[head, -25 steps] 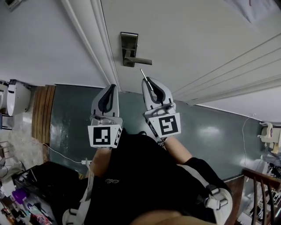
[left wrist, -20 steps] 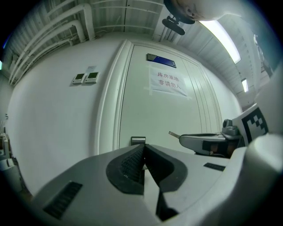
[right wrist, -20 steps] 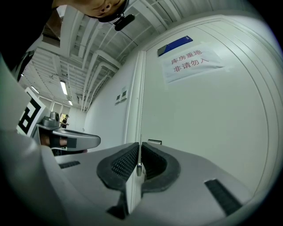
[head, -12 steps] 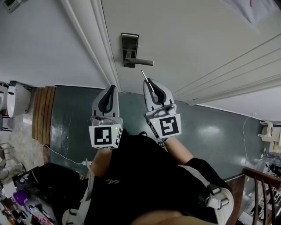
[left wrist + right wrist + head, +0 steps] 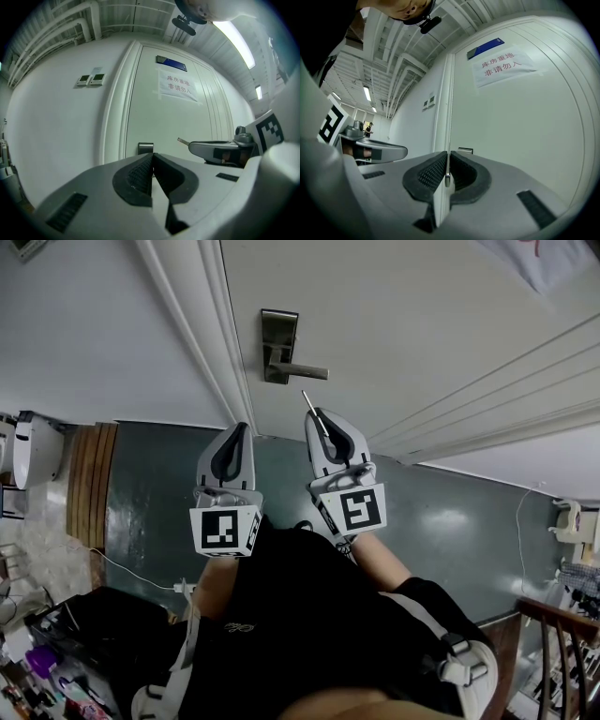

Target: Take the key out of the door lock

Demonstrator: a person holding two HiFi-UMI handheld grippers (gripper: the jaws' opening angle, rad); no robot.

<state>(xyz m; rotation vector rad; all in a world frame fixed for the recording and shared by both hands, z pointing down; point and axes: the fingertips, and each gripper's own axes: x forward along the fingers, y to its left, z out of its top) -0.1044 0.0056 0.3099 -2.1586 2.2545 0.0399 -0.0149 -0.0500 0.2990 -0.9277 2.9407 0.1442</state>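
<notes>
A slim metal key [image 5: 310, 407] sticks out of the tip of my right gripper [image 5: 319, 414], which is shut on it. The key is out of the door and points up toward the dark lock plate with its lever handle [image 5: 278, 345], a short gap below it. In the right gripper view the key [image 5: 447, 176] is pinched edge-on between the pads. My left gripper [image 5: 240, 427] hangs beside it on the left, shut and holding nothing. In the left gripper view its pads meet at the gripper tip [image 5: 152, 157], with the lock plate [image 5: 146, 148] straight ahead.
The white door [image 5: 422, 324] carries a paper notice [image 5: 177, 86] and a blue sign [image 5: 171, 62]. Its moulded frame [image 5: 220, 343] runs to the left of the lock. Two wall switches [image 5: 91, 79] sit further left. Below me are the green floor [image 5: 150, 502] and a white cable [image 5: 131, 568].
</notes>
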